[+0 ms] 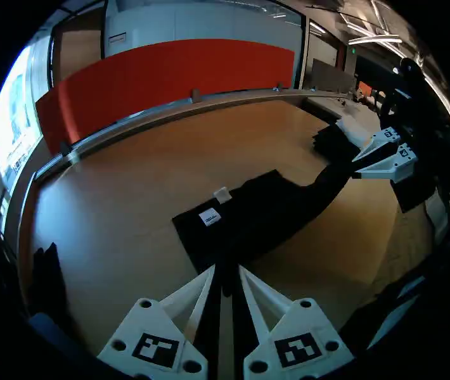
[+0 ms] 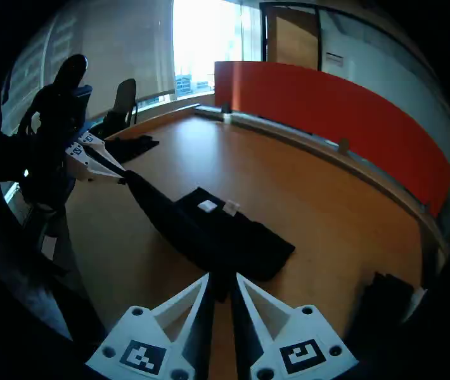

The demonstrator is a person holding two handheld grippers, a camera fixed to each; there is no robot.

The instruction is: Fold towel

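— Left gripper point(image 1: 225, 282) and right gripper point(image 2: 222, 282), fingers all but closed, each pinch a corner of the black towel point(image 1: 257, 209). Where does it lie?
— On the wooden table point(image 1: 130, 190), its middle flat with white tags point(image 1: 210, 216) showing and its ends pulled up taut toward the grippers.
— Which step?
— By the look of it, the first fold, with the corners gripped and raised. The next move calls for carrying both corners level across the flat part, laying them on the far edge, then letting go.
— What do the views add?
— Left gripper view shows the right gripper from outside, tips on its raised corner. Right gripper view does likewise for the left, and adds a bright window point(image 2: 206, 38) and an office chair point(image 2: 123, 95).
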